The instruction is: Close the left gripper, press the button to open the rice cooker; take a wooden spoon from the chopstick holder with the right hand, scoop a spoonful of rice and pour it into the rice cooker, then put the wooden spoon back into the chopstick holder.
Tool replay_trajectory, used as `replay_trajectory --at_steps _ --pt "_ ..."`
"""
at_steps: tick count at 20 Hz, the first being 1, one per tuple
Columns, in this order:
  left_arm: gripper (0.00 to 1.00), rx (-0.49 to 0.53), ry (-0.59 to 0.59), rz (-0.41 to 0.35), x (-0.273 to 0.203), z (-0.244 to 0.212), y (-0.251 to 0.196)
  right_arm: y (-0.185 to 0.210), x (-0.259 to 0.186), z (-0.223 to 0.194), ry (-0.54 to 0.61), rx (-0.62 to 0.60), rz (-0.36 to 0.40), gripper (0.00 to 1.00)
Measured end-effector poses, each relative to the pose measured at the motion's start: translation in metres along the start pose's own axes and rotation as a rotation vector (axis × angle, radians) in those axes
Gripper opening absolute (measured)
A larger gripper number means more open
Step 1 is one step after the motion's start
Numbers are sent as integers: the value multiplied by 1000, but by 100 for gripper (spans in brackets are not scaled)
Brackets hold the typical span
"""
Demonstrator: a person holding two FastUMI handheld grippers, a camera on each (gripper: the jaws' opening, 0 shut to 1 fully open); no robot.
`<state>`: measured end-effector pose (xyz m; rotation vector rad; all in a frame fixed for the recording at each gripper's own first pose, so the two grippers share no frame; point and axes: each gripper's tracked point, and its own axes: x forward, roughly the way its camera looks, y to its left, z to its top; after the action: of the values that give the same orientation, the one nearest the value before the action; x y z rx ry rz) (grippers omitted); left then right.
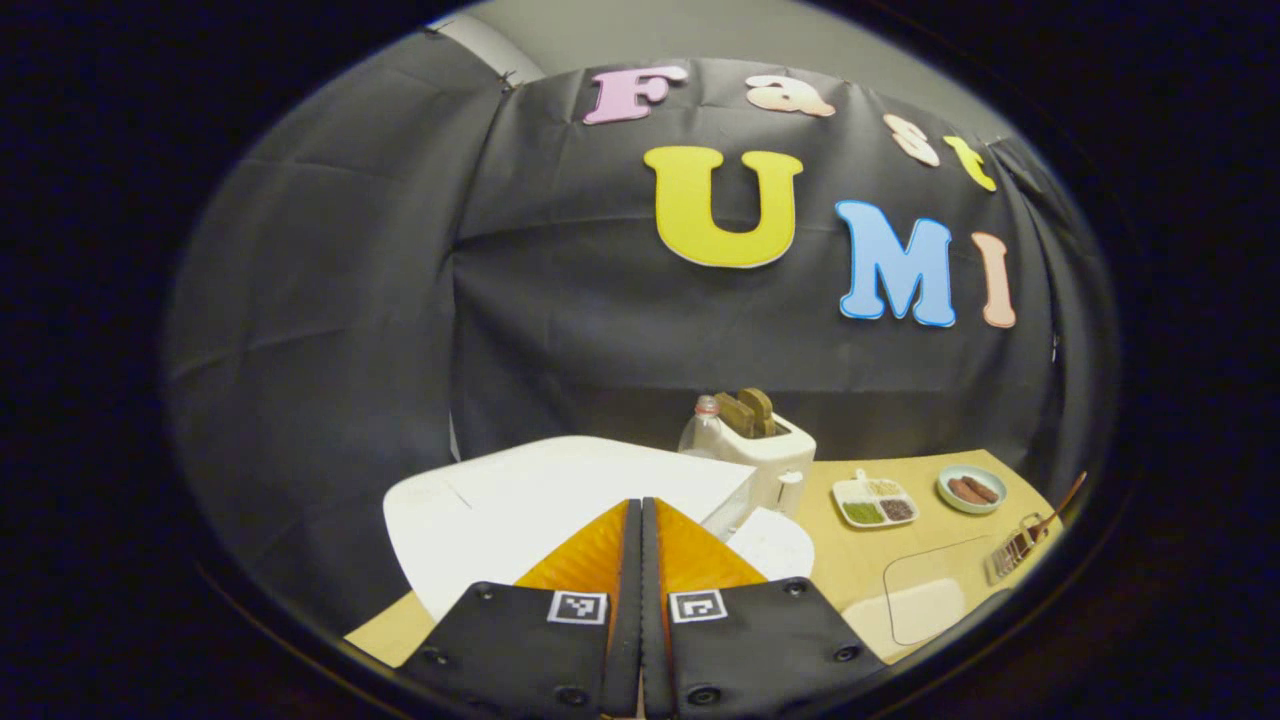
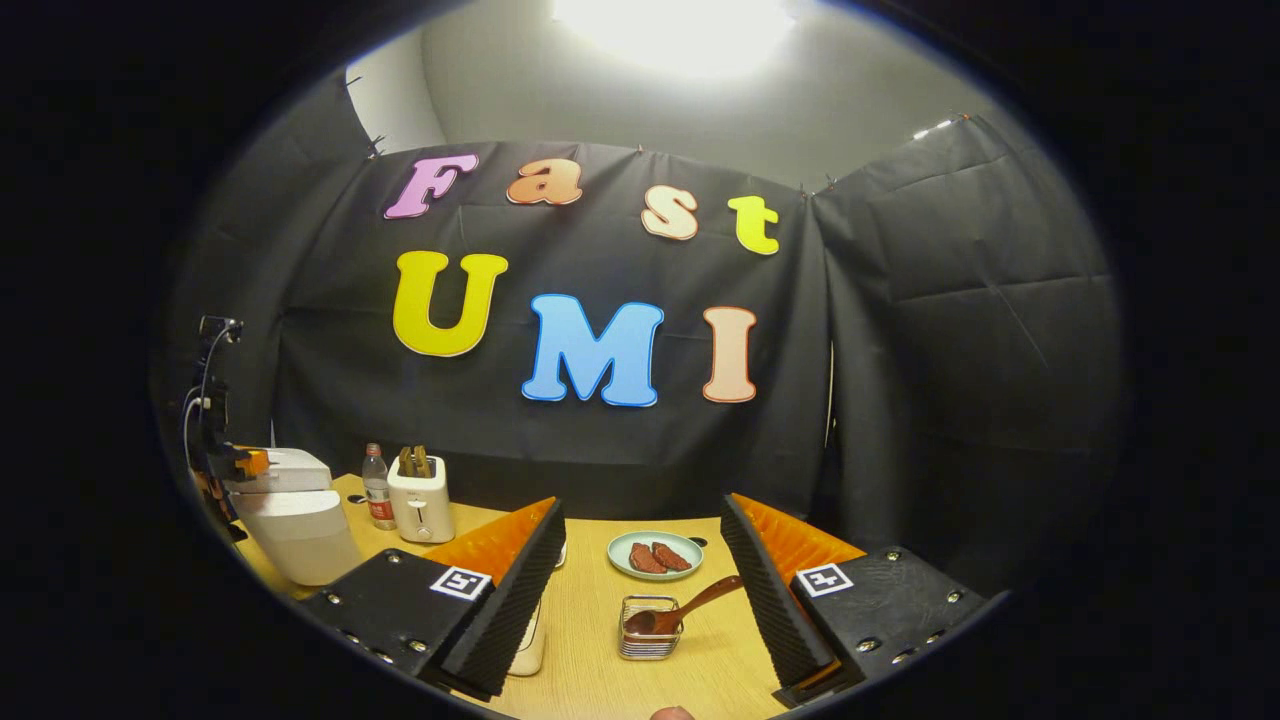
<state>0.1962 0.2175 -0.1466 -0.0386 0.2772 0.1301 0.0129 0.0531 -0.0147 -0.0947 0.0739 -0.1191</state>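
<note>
Already you had the left hand-held gripper (image 1: pixel 641 520) clenched over the rice cooker (image 1: pixel 560 500) to press its button; right of the cooker, your right hand-held gripper (image 2: pixel 645 560) gaped before the wooden spoon (image 2: pixel 690 607) in the chopstick holder (image 2: pixel 648 640).

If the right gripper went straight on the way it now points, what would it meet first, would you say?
Most likely the wire chopstick holder with the wooden spoon leaning in it, which sits on the table between the open fingers of the right gripper. The plate lies just beyond. Depth is hard to judge here.
</note>
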Motion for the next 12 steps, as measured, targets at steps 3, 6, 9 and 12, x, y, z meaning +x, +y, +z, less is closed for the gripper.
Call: replay_trajectory --at_steps 3,6,9,12 --pt "9 8 -87 41 -18 39 7 -8 5 5 -18 7 12 95" --pt "9 0 -167 45 -48 71 -4 -13 10 7 -27 6 44 95" --pt "10 2 -243 39 -82 100 -23 -25 18 6 -34 19 52 95" --pt "29 -10 -273 2 -114 114 -50 -33 26 1 -31 40 68 95"
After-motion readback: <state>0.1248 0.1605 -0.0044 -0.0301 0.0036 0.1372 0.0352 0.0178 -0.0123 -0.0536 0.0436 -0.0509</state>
